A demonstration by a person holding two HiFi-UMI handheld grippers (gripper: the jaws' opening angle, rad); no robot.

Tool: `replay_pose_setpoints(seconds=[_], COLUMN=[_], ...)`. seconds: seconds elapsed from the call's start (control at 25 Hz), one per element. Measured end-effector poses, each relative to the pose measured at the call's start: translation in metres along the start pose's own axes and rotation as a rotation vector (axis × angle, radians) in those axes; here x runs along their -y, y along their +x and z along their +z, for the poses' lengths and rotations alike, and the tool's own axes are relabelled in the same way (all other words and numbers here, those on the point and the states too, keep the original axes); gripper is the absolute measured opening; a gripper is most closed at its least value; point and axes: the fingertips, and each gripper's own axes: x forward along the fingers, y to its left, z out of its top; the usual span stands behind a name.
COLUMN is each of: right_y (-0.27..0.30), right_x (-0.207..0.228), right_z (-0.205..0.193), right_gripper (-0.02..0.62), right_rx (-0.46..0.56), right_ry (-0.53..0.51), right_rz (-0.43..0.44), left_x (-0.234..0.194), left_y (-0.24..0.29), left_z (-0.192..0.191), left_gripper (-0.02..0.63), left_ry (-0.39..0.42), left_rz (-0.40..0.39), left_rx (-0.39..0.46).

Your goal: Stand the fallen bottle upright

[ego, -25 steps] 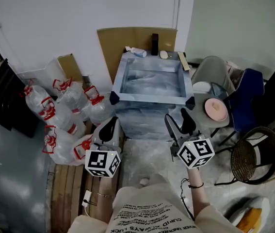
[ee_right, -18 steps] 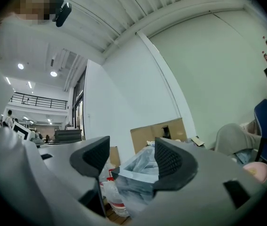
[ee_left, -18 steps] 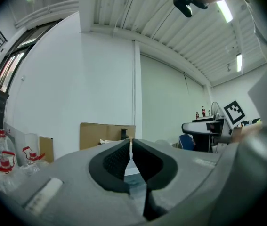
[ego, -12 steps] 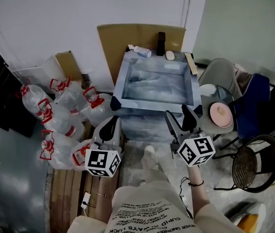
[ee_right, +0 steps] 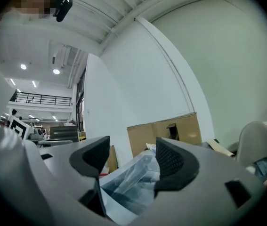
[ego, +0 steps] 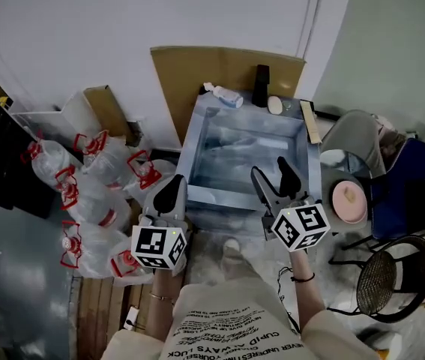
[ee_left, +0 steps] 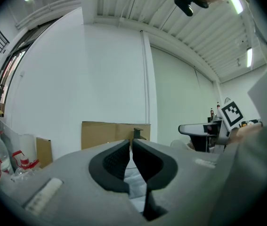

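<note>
A small clear bottle (ego: 223,94) with a blue label lies on its side at the far edge of a table (ego: 190,137) wrapped in plastic film. My left gripper (ego: 169,193) hangs at the table's near left corner, its jaws shut with nothing between them; the left gripper view (ee_left: 131,157) shows the pads almost touching. Over the near right edge my right gripper (ego: 276,178) stands open and empty, as its own view (ee_right: 133,159) confirms. Both grippers are far short of the bottle.
A black upright object (ego: 260,85), a white oval thing (ego: 275,105) and a wooden strip (ego: 311,122) share the table's far edge. Cardboard (ego: 219,66) leans on the wall behind. Several red-capped water jugs (ego: 85,193) crowd the left; chairs (ego: 381,276) and a pink lid (ego: 348,201) stand right.
The person has stepped toward the table. Both grippers, earlier in front of it, now reach its near edge. Their jaws look the same.
</note>
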Motion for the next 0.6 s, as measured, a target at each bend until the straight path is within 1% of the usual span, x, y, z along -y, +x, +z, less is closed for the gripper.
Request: replay_pose_setpoints(seconds=[0.28,0.6], right_y=[0.067,0.131], right_x=[0.038,0.059], right_z=[0.007,-0.001], right_gripper=[0.291,0.291], right_rx=[-0.034,-0.097], right_ry=[-0.016,-0.059], right_rz=[0.042,0.107], left_x=[-0.017,-0.038], left_y=[0.072,0.132], left_z=[0.009,0.001], left_gripper=[0.032,0.032], left_ry=[0.011,-0.014], left_rz=[-0.001,0.024], left_rx=[-0.004,-0.014])
